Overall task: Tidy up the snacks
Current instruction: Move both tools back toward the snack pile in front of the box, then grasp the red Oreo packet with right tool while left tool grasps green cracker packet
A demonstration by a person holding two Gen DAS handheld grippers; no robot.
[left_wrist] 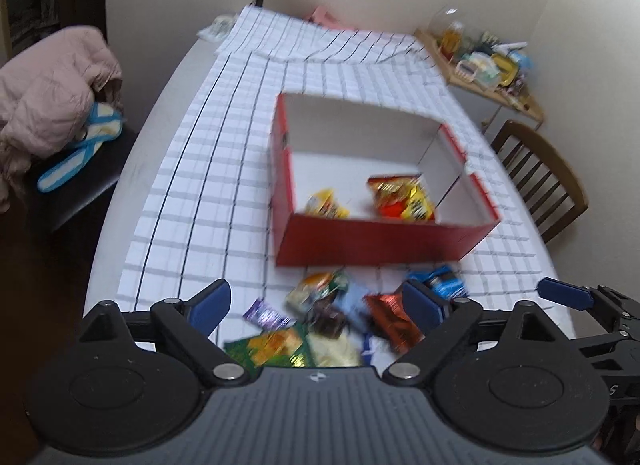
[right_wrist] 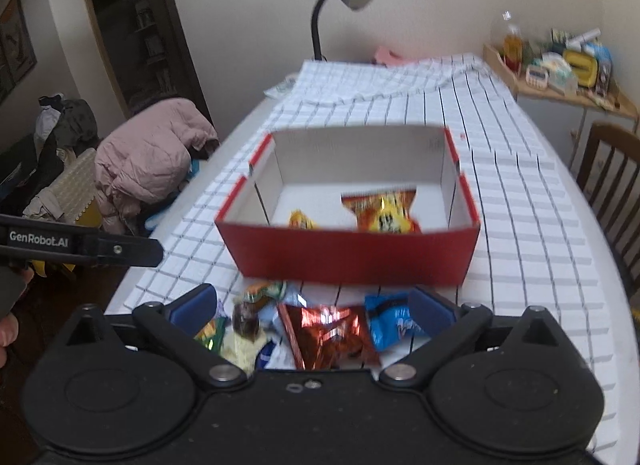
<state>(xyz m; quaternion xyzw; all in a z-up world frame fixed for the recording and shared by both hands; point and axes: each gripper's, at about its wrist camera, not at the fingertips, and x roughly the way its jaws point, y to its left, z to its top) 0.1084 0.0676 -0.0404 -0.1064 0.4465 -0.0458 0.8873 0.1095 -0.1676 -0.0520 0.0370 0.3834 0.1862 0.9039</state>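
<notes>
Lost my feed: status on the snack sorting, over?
Both hand-held grippers open, empty. Two packets in red box; pile still outside. Nothing blocking.

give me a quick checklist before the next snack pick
1. Left gripper open, nothing held: ok.
2. Right gripper open, nothing held: ok.
3. Box open-topped with free floor space: ok.
4. Two packets already inside, clear of the near wall: ok.
5. Pile lies in front of the box, between the left gripper's fingers: ok.
6. Red foil packet free of its neighbours: cannot tell, blurred.
</notes>
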